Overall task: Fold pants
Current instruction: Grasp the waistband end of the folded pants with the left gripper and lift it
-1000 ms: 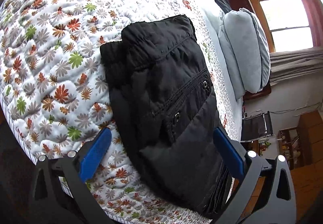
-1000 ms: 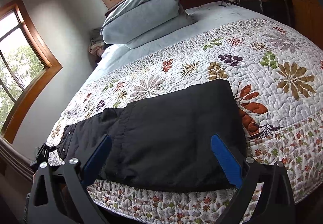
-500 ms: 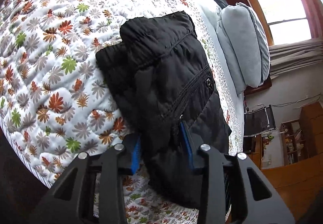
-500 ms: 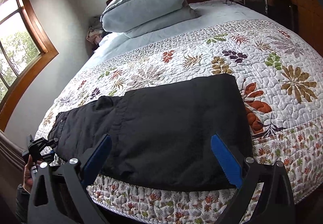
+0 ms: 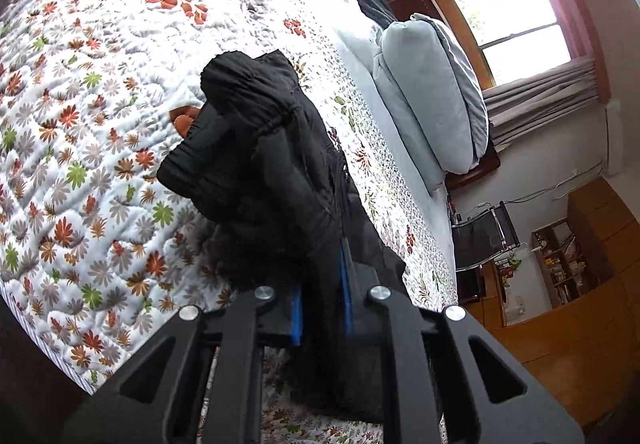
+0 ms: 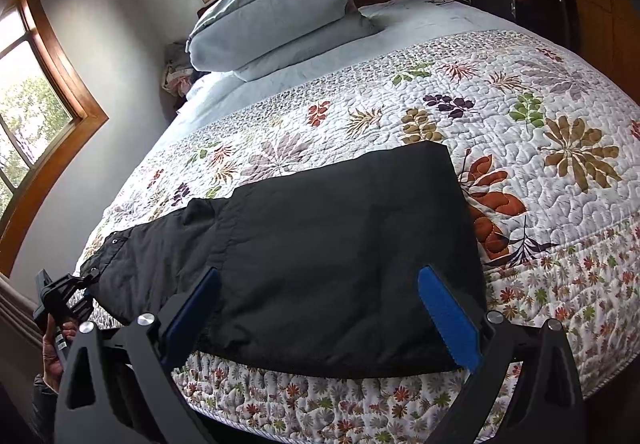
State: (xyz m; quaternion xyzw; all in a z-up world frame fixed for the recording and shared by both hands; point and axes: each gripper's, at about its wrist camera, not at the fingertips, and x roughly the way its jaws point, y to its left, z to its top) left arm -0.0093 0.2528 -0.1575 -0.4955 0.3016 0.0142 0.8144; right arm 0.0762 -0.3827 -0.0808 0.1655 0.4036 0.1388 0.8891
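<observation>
On floral quilted bedspread (image 6: 540,164): black padded pants (image 6: 340,236) folded lengthwise, not yet crosswise. Left gripper (image 5: 322,308) pinching waist end, bunched. Right gripper (image 6: 320,308) spread, empty.

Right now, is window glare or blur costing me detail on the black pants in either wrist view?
Left wrist view: the wood-framed window is blown out white, and the black quilted pants read as near-featureless dark folds where the left gripper pinches them. Right wrist view: even light, pants seams visible, no blur; fisheye bends the floral quilt.
</observation>
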